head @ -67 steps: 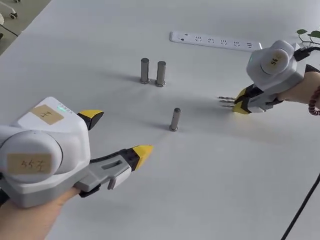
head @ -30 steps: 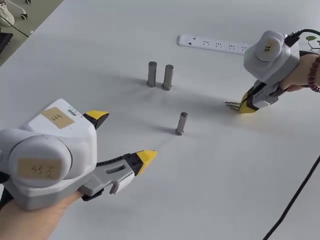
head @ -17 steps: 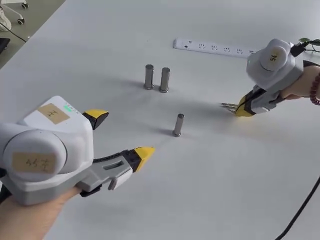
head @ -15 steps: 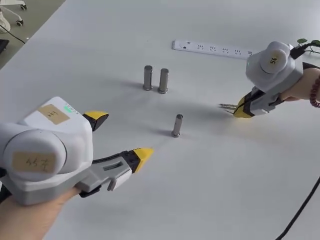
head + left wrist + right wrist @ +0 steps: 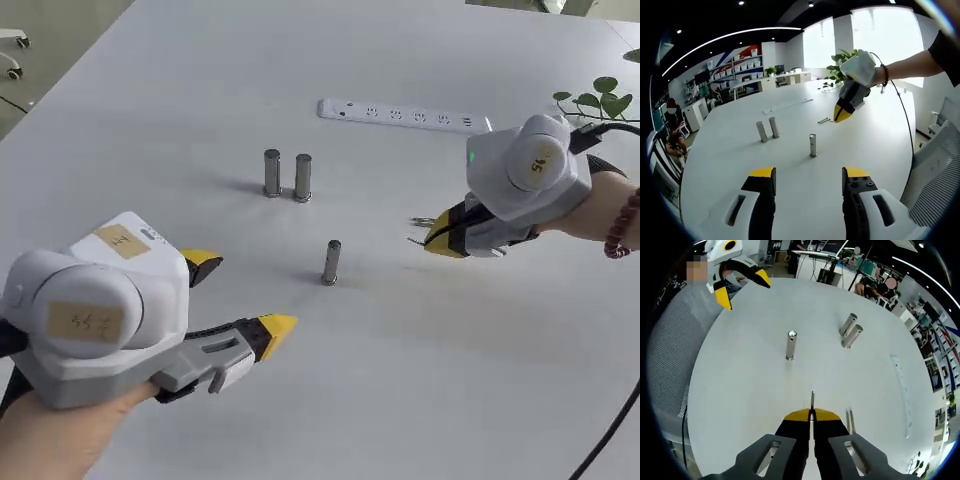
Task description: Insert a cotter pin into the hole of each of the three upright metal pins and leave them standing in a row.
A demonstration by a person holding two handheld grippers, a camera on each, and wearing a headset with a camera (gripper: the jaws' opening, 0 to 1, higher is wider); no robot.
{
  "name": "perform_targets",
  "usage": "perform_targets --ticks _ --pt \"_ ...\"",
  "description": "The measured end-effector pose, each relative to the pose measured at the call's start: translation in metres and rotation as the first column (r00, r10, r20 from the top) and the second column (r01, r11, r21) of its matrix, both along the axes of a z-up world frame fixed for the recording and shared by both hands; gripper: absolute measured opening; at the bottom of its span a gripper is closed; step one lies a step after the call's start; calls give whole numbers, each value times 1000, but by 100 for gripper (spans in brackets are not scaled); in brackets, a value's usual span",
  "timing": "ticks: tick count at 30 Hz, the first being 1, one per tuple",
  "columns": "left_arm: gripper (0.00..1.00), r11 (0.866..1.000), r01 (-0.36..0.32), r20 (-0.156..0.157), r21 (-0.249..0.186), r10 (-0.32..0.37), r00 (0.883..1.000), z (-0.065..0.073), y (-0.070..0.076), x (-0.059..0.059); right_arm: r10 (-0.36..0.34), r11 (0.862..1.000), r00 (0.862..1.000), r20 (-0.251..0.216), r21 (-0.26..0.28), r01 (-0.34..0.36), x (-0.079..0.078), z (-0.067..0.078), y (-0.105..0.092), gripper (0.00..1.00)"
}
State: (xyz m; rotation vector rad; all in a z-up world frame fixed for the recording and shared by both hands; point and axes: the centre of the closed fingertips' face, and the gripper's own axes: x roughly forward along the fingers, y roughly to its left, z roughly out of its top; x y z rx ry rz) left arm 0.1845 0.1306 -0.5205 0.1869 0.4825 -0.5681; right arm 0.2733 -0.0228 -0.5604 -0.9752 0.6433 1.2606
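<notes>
left gripper [image 5: 240, 293]: nearest to me, hanging low over the bench [image 5: 430, 400]. Its fingers are spread wide and empty. My guess is that it waits to steady a post while the other hand does the threading.
lone metal pin [image 5: 331, 262]: upright on its own between the two grippers, well apart from the other two. It is closest to both hands, so probably the first to be fitted.
right gripper [image 5: 811, 416]: fingers pinched narrow on a cotter pin [image 5: 812, 399], gripped by one end so the other pokes out ahead, roughly toward the lone metal pin.
spare cotter pins [image 5: 849, 421]: flat on the bench just beside the right fingers, presumably kept for the remaining posts.
pair of metal pins [image 5: 286, 175]: farther back, upright, close side by side. Their holes are too small to make out.
power strip [image 5: 400, 114]: beyond them, idle.
</notes>
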Motion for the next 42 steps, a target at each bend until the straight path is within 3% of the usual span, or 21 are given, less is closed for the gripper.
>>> perform_targets --ticks 7,10,14,15,20,24,30,42 --pt "49 1000 23 -10 -6 -23 1000 4 -6 -2 65 996 995 73 56 -69 -20 22 25 0" --pt "47 997 22 -32 -72 -24 999 8 -13 -3 83 993 993 89 81 -90 -30 28 35 0" --pt "43 994 24 -42 -106 -29 999 12 -18 -3 116 986 988 105 104 -127 -44 33 49 0" --pt "42 992 25 -51 -121 -32 998 14 -20 -4 134 984 987 83 106 -143 -48 30 51 0" --pt "34 984 30 -86 -178 -46 995 15 -28 -8 175 974 979 106 125 -187 -61 33 63 0" --pt "28 967 18 -128 -254 -52 990 16 -36 -11 193 968 975 109 142 -208 -72 34 71 0" --pt "24 951 -3 -177 -308 -54 983 15 -40 -14 234 952 961 150 166 -258 -84 43 81 0" --pt "11 904 -30 -219 -426 -70 973 24 -52 -15 315 926 930 191 153 -345 -104 50 92 0"
